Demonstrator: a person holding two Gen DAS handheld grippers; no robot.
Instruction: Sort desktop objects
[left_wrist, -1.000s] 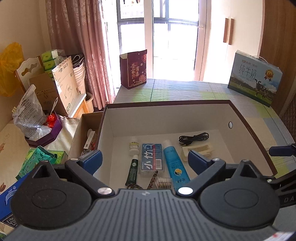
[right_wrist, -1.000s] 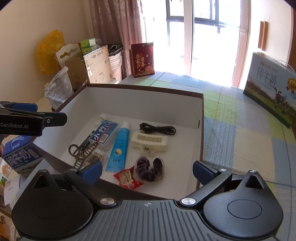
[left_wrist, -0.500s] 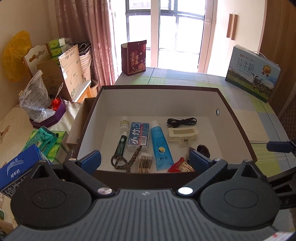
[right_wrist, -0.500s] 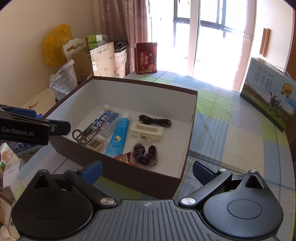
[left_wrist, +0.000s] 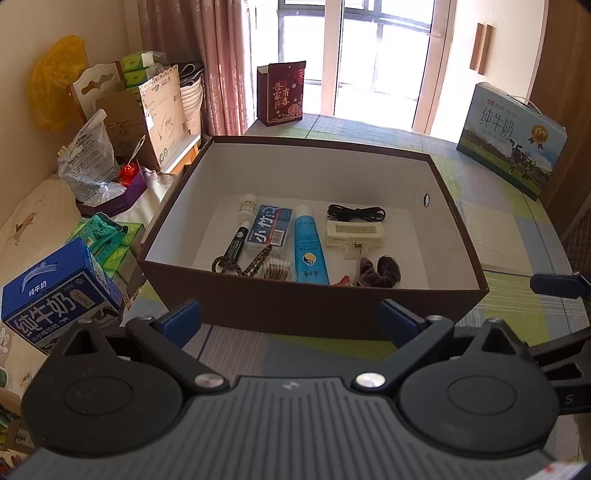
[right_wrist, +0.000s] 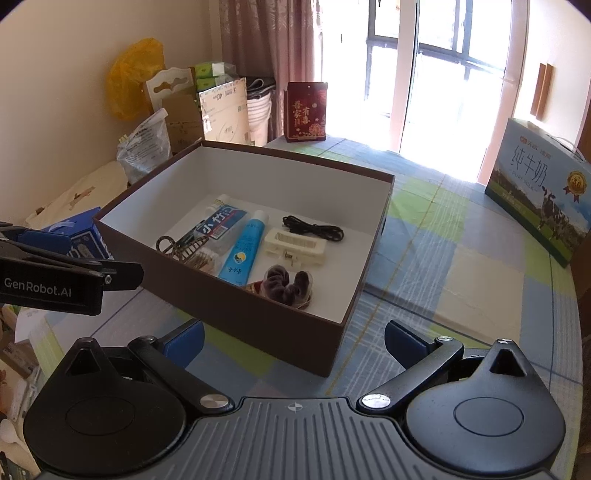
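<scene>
A brown box (left_wrist: 295, 312) (right_wrist: 258, 321) with a white inside stands on the checked tablecloth. In it lie a blue tube (left_wrist: 310, 245) (right_wrist: 243, 247), a blue pack (left_wrist: 269, 230), a black cable (left_wrist: 356, 213) (right_wrist: 314, 230), a cream clip (left_wrist: 354, 232) (right_wrist: 295, 245), a dark scrunchie (left_wrist: 380, 271) (right_wrist: 290, 284), scissors (left_wrist: 240, 264) and cotton swabs (left_wrist: 277, 267). My left gripper (left_wrist: 290, 319) is open and empty, in front of the box's near wall. My right gripper (right_wrist: 293, 339) is open and empty too, near the box's front right corner.
A blue-green milk carton box (left_wrist: 511, 147) (right_wrist: 539, 192) stands at the table's far right, a red gift bag (left_wrist: 282, 94) (right_wrist: 306, 112) at the far edge. Left of the table are a blue milk box (left_wrist: 55, 295), cardboard boxes (left_wrist: 155, 110) and bags.
Both grippers have pulled back and up from over the box; the whole box and its near wall now show. Both stay open and empty.
</scene>
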